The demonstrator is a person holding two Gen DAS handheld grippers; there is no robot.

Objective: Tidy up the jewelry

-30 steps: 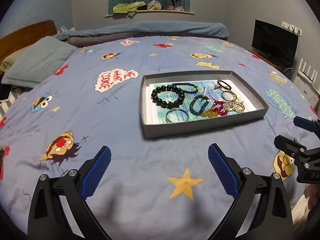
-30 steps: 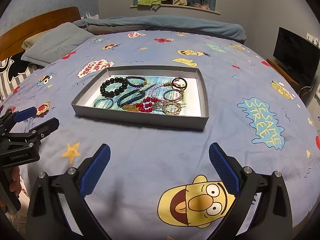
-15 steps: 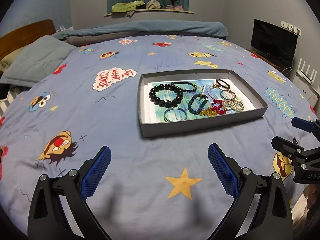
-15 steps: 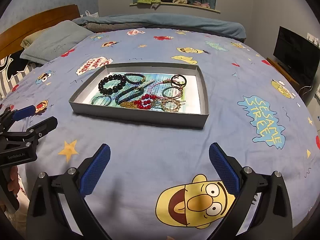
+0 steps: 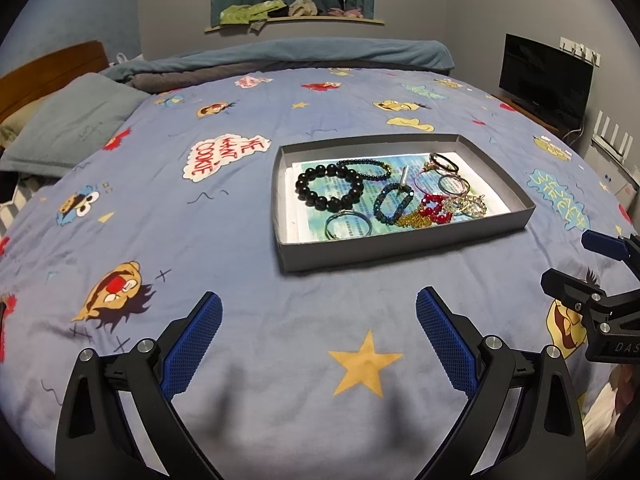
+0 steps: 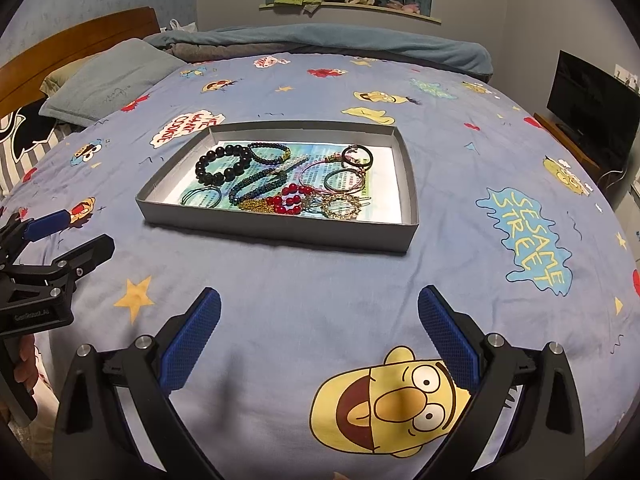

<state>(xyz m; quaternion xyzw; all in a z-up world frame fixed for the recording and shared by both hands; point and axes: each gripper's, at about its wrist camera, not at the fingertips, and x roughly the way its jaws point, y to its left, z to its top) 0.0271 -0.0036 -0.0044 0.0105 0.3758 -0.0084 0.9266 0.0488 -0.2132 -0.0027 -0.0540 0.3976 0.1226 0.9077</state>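
Note:
A shallow grey box lid [image 5: 384,254] [image 6: 276,230] lies on the blue cartoon bedspread and holds a tangle of jewelry. A black bead bracelet [image 5: 330,190] [image 6: 222,164], a red bead bracelet [image 5: 434,208] [image 6: 290,200], a gold chain [image 5: 416,220] and several thin rings and bangles lie inside. My left gripper [image 5: 318,320] is open and empty, short of the box's near left corner. My right gripper [image 6: 319,318] is open and empty, short of the box's near side. Each gripper shows at the edge of the other's view.
The bed [image 6: 480,280] stretches wide around the box. A grey pillow [image 5: 76,120] and wooden headboard [image 6: 80,40] are at the far left. A folded blanket [image 5: 320,52] lies along the far edge. A dark TV [image 5: 544,80] stands at the right.
Both grippers have drawn back slightly, so the box sits a little farther up in both views. Both stay open and the jewelry has not moved.

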